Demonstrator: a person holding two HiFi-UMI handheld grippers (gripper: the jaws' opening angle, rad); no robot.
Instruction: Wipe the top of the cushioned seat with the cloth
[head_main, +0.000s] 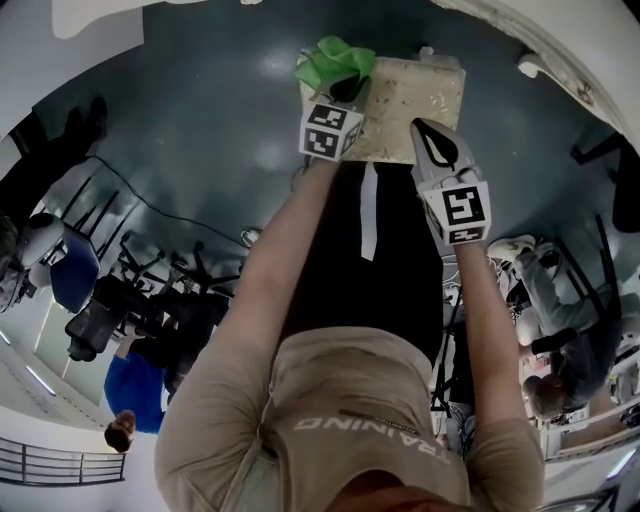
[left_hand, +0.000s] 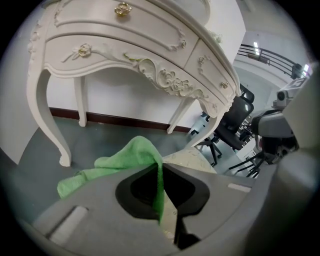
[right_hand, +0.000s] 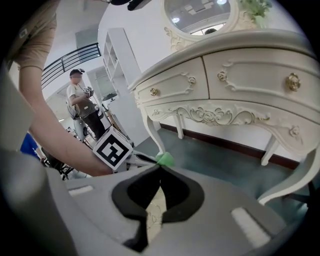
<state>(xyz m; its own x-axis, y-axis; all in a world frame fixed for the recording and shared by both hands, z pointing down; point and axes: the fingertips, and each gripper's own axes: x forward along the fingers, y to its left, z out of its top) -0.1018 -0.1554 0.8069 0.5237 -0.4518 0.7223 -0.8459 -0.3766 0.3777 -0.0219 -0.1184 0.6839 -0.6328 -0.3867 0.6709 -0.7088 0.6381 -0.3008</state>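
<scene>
Cloth, bunched at the far-left corner of the cushioned seat, is pinched by one thin fold in the closed left gripper, the right gripper pressed shut on nothing, so friction during a stroke could tug that fold free.

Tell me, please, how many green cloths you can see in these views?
1. The green cloth is clamped in the left gripper, bunched over the far-left corner of the cushioned seat. Another could be hidden from view.
</scene>
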